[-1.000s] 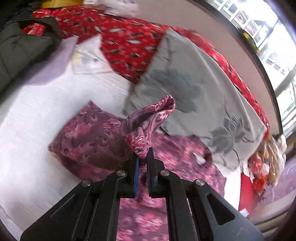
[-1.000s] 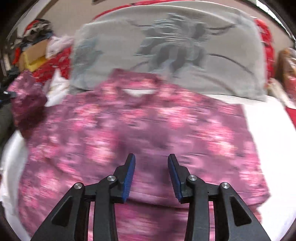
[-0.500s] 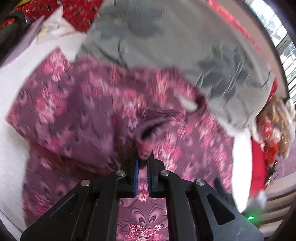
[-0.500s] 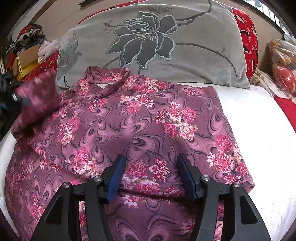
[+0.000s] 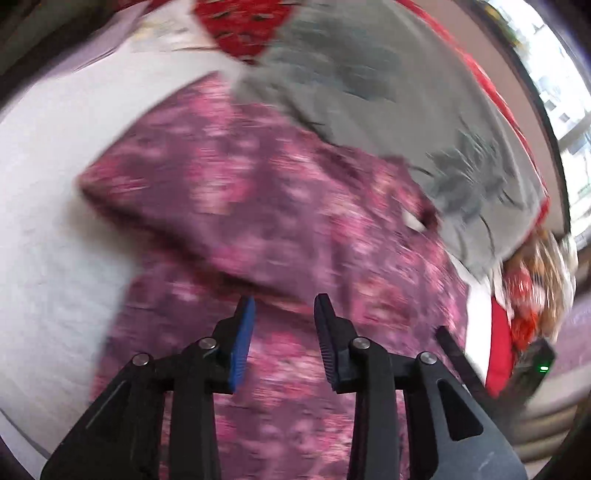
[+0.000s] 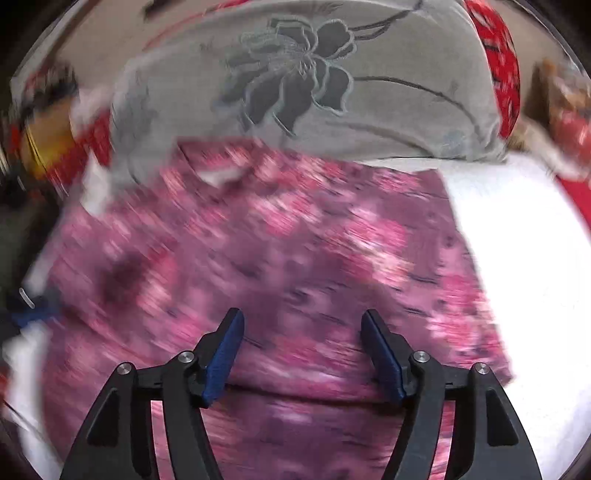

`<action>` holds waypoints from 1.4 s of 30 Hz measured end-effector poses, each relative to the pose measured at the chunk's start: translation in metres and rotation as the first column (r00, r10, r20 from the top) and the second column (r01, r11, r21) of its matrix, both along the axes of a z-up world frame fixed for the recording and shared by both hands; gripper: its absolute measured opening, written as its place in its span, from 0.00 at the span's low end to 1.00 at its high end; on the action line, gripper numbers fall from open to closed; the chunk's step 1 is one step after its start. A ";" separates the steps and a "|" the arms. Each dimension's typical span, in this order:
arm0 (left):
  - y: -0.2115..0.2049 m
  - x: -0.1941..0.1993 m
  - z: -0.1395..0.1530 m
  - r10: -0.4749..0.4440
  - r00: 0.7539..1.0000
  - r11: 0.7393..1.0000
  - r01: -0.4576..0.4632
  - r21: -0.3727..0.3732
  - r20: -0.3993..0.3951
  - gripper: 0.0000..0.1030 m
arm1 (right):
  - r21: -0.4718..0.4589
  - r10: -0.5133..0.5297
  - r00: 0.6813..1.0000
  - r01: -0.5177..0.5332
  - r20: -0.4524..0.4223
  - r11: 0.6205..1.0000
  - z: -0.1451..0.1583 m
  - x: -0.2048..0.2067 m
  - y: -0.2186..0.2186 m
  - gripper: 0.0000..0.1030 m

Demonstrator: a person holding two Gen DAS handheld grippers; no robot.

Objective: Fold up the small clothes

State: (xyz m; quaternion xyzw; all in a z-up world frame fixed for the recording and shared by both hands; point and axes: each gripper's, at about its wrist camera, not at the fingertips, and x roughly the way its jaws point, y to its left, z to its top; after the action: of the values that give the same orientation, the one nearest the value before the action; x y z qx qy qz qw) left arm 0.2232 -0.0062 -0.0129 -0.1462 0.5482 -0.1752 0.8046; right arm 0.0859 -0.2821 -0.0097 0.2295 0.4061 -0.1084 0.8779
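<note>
A purple top with pink flowers (image 5: 266,206) lies spread on a white sheet (image 5: 48,236), its left side folded over onto the body. It also fills the middle of the right wrist view (image 6: 295,251), collar toward the pillow. My left gripper (image 5: 283,306) is open and empty just above the fold's edge. My right gripper (image 6: 302,321) is open wide and empty over the lower middle of the top. Both views are motion-blurred.
A grey pillow with a dark flower (image 6: 303,81) lies right behind the top's collar, also in the left wrist view (image 5: 406,96). Red patterned bedding (image 5: 236,22) lies beyond it. Bare white sheet (image 6: 524,258) lies right of the top. Clutter sits at the right edge (image 5: 532,288).
My left gripper carried the sleeve across onto the top, let it go and opened. My right gripper opened wider and stayed over the top's lower part.
</note>
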 end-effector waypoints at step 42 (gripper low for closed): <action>0.025 -0.005 0.014 -0.061 0.998 0.995 0.061 -0.083 0.010 0.30 | 0.168 -0.235 0.972 0.234 -0.011 0.958 -0.002 -0.034 -0.119 0.05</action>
State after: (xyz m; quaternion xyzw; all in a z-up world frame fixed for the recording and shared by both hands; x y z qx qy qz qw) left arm 0.2183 0.0191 0.0007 -0.1623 0.5415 -0.2230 0.7942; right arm 0.0521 -0.4015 -0.0115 0.3498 0.3798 -0.1760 0.8381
